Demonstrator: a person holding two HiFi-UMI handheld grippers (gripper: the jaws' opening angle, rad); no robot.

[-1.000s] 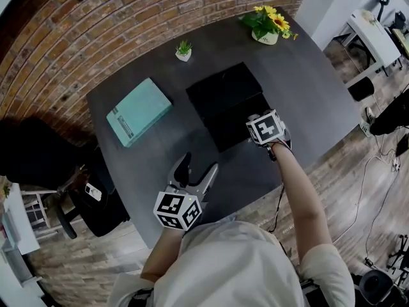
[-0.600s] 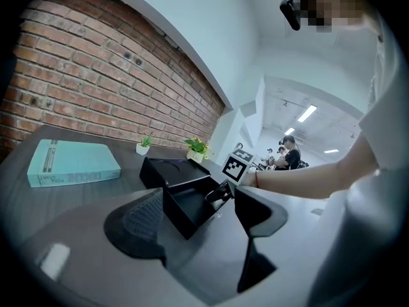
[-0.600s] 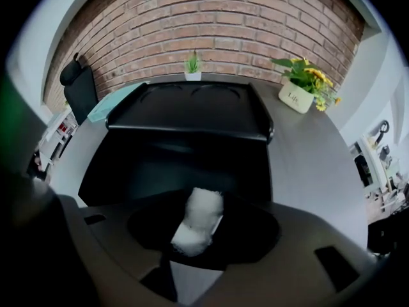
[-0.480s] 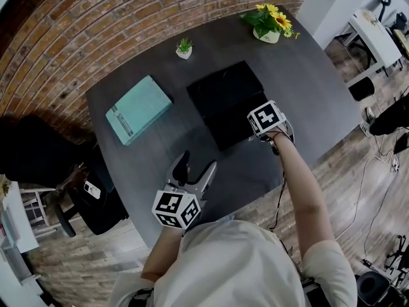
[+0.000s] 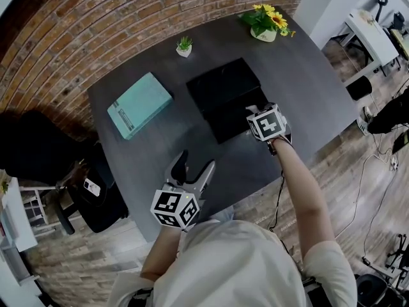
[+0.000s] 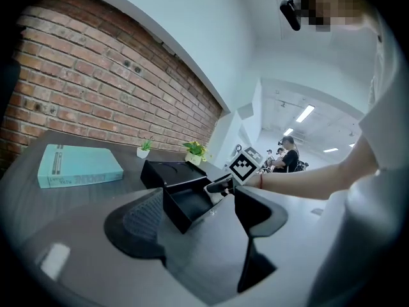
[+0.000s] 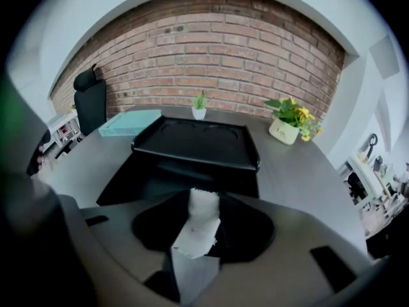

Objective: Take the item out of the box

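An open black box [image 5: 231, 119] lies in the middle of the dark grey table [image 5: 307, 75], its lid [image 5: 222, 84] resting behind it. My right gripper [image 5: 253, 112] is at the box's near right edge. Its jaws are closing, and a white item [image 7: 202, 220] fills the gap between the pads, just in front of the box [image 7: 182, 179]. The left gripper view shows that item [image 6: 216, 194] at the right gripper's tip over the box [image 6: 185, 203]. My left gripper [image 5: 195, 167] hovers over the table's near edge, open, with nothing between its fingers [image 6: 139, 221].
A teal book [image 5: 139, 105] lies at the table's left. A small potted plant [image 5: 184, 47] and a pot of yellow flowers [image 5: 267, 24] stand along the far side by the brick wall. A black office chair [image 5: 96, 203] is left of the table.
The right gripper has shifted slightly along the box's near right edge. The left gripper has hardly moved.
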